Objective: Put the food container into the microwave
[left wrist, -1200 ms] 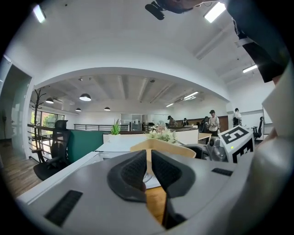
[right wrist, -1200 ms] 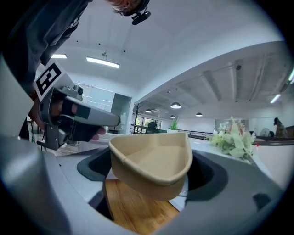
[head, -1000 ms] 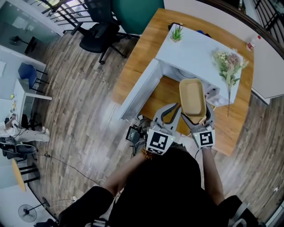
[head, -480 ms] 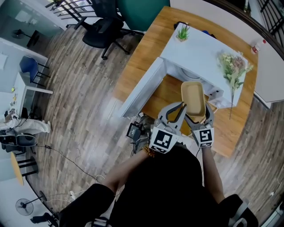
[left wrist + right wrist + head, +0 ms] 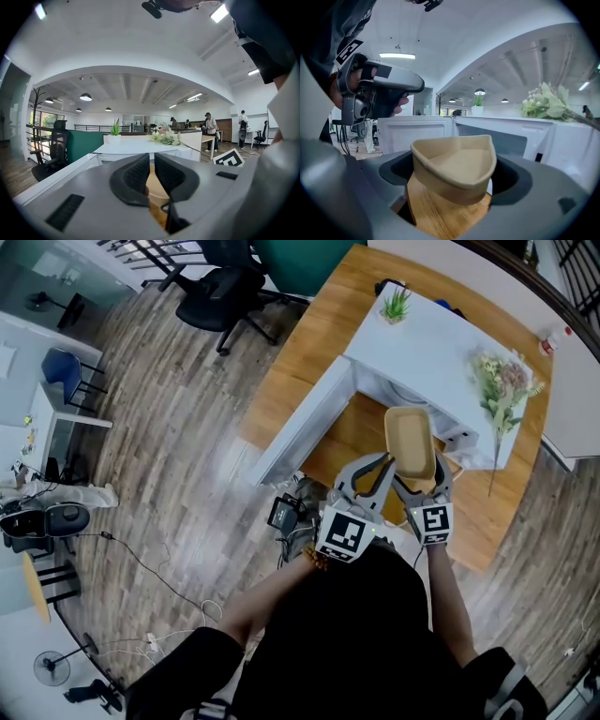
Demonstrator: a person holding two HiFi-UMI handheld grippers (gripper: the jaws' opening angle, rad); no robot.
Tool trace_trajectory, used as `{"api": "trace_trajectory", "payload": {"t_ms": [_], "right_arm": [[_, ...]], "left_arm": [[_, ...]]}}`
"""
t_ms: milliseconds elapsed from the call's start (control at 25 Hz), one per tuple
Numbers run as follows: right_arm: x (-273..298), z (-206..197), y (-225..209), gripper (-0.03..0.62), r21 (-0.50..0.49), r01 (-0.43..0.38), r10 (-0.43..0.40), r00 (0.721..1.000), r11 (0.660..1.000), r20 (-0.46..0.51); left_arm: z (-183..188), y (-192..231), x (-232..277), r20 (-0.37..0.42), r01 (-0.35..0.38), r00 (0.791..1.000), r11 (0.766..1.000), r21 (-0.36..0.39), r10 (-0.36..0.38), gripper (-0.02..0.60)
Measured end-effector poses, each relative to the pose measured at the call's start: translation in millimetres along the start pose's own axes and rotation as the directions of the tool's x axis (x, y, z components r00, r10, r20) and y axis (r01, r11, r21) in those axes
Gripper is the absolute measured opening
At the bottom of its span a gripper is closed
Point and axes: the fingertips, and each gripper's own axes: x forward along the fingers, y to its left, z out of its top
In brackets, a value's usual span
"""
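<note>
the right tool [image 5: 419,486] pinches the container [image 5: 410,439], its long way pointing ahead. the open microwave [image 5: 427,334] is right ahead of that tool. the left tool [image 5: 151,161] is pressed together, empty.

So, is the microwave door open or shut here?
Open. The microwave door stands swung out to the left of the microwave, and the right gripper view shows its cavity exposed.

Empty tan food container [image 5: 410,442] hangs just before the open white microwave [image 5: 431,348]
</note>
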Motion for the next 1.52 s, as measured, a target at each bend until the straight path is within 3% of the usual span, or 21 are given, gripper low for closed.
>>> {"api": "trace_trajectory", "payload": {"t_ms": [1520], "right_arm": [[47.5,-9.5,-22.9,0.514,0.036,0.034,-0.032,0.999,0.999,-0.036]], "left_arm": [[-1.1,32.7,-10.2,-0.004,-0.07,0.998,0.998,-0.004,0.07,0.049]]}}
